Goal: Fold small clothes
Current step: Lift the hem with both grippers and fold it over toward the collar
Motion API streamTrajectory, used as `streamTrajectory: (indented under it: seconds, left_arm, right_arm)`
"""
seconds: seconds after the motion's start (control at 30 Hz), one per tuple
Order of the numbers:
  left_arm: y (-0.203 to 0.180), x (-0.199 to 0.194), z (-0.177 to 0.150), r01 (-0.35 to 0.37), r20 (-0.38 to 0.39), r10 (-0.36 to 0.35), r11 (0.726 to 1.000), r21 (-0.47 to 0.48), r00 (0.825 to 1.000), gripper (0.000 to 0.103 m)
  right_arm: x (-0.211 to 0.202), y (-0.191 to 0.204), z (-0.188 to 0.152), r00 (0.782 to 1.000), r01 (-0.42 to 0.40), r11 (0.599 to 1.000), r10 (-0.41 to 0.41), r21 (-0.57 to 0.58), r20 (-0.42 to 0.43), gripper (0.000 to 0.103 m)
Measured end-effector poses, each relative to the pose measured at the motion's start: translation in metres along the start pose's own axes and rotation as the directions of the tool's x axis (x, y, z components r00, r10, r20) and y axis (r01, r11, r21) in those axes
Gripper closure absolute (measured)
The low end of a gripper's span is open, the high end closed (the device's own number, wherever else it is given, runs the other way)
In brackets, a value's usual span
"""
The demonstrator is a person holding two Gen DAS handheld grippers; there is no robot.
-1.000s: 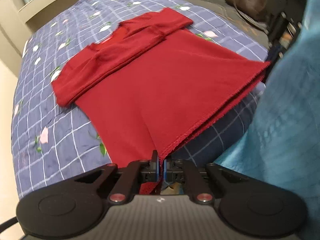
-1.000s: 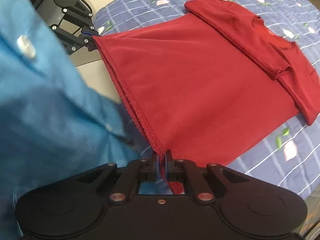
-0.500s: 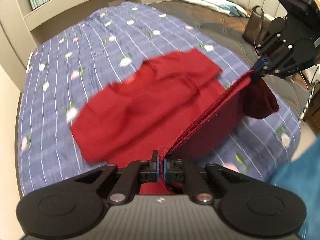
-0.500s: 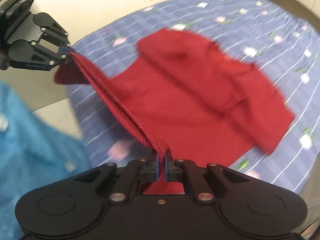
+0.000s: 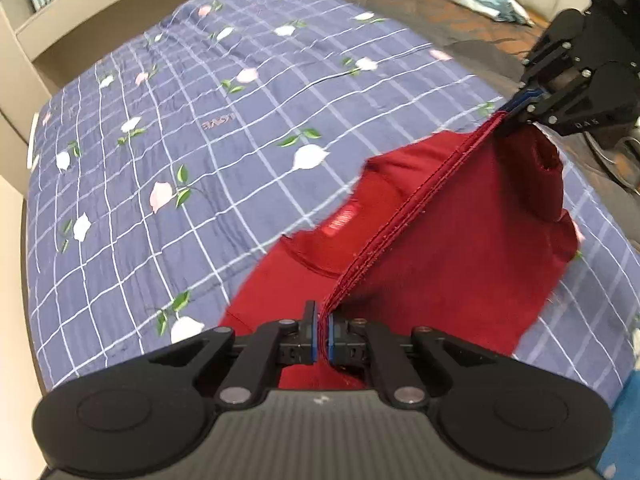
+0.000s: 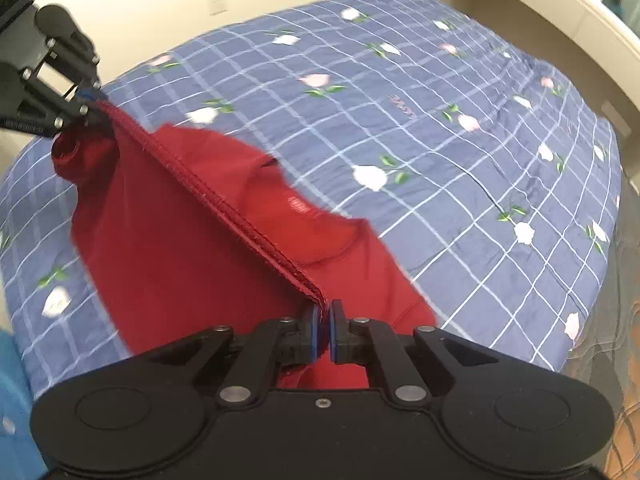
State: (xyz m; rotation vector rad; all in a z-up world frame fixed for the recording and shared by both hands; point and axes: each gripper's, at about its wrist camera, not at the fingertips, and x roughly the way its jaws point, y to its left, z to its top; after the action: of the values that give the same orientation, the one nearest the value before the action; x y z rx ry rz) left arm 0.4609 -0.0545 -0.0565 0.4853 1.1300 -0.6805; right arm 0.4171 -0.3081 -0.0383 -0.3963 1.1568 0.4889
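One red garment (image 5: 460,240) — a single small top, on the blue checked floral bedspread (image 5: 200,140), partly lifted. Its stitched hem edge (image 5: 400,220) is stretched taut in a straight line between two grippers, the long axis running from the left gripper (image 5: 322,332) up and across to the right gripper (image 5: 520,104); the neckline with its label (image 5: 344,220) lies beyond the hem on the cover, facing the far side of the bed. Both grippers are clenched on the hem, one at each end, cloth pinched between the blue pads. In the right wrist view, the right gripper (image 6: 324,332) grasps the near end, the left gripper (image 6: 86,100) the far one. Bedspread: one. A patch of blue cloth (image 6: 12,380) shows at the frame edge.
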Motion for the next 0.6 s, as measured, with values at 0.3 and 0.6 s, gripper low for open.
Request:
streamTrajectory:
  seconds: [0.3, 0.6]
  left_arm:
    - [0.042, 0.062, 0.034, 0.013, -0.062, -0.018, 0.997, -0.079, 0.998, 0.099]
    - [0.063, 0.095, 0.033, 0.003, -0.114, -0.028, 0.977, -0.211, 0.993, 0.088]
  right_arm:
    - [0.067, -0.048, 0.031, 0.998, 0.008, 0.982, 0.004, 0.189, -0.064, 0.097]
    - [0.097, -0.06, 0.023, 0.997, 0.028, 0.946, -0.005, 0.322, -0.072, 0.081]
